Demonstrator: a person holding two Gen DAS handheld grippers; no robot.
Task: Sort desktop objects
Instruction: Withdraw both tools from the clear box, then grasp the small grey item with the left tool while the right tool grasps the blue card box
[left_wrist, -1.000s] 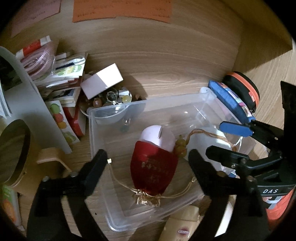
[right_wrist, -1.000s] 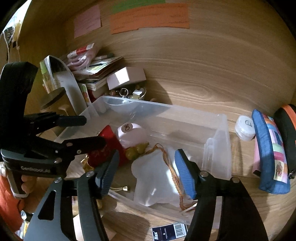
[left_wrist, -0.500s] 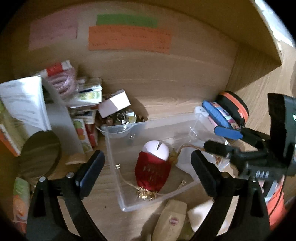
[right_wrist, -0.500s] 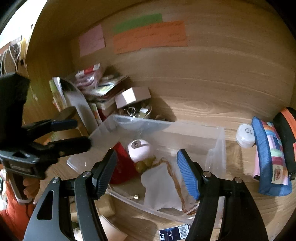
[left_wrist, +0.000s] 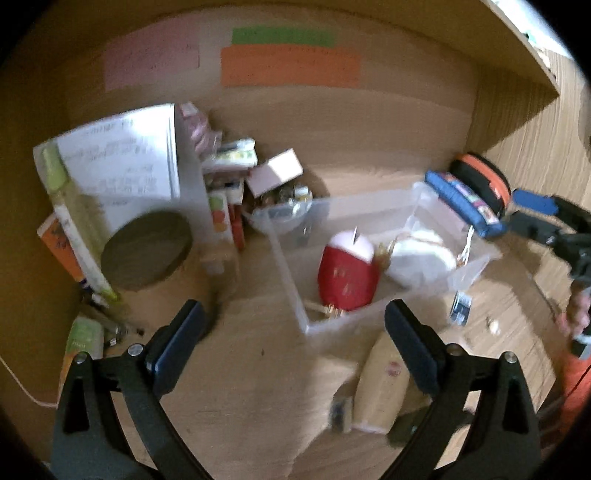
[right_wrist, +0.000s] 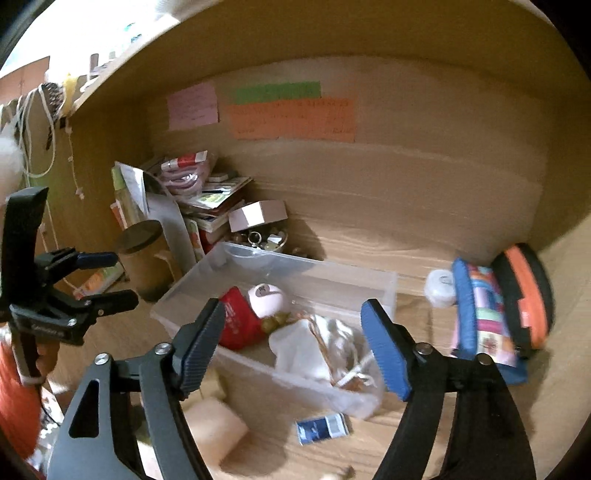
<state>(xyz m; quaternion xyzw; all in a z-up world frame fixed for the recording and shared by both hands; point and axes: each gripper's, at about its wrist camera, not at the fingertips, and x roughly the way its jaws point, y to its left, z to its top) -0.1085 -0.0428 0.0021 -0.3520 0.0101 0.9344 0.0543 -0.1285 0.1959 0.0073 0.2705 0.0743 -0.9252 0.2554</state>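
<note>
1. Hovering above the desk, both grippers are empty: the left gripper (left_wrist: 295, 343) has its jaws spread wide over bare wood just in front of the clear plastic bin (right_wrist: 384, 284), and the right gripper (right_wrist: 295, 347) is equally wide, hanging over the bin's front edge.
2. Inside the bin lie three things: a red pouch (left_wrist: 347, 280) toward the bin's left end, a pale round pod (right_wrist: 266, 295) touching its top, and a crumpled white cloth bag (right_wrist: 306, 347) with a braided cord at the bin's right end.
3. Outside the bin, a cream-coloured tube (left_wrist: 380, 387) lies just in front of it, and a small blue-and-white packet (right_wrist: 321, 426) sits by its front right corner. A white round jar (right_wrist: 439, 288) and a patchwork pencil case (right_wrist: 484, 317) stand to the right of the bin.
4. Behind the bin's left corner sit a small bowl of trinkets (right_wrist: 266, 238) and a leaning stack of books (right_wrist: 218, 206).
5. The tube looks like the likeliest next pick for sorting. It seems light and somewhat soft-walled, probably smooth, so a squeeze across its narrow width near the middle should hold without it pivoting; gripping near the cap end risks it tilting out.
6. The packet looks flat, thin and light; it would likely need the pads pressed down on its long edges, or it may slide on the wood.
7. The cloth bag is soft and would bunch, and its cord could snag a finger.
8. The left view is blurred, so fine detail on the tube cannot be read.
</note>
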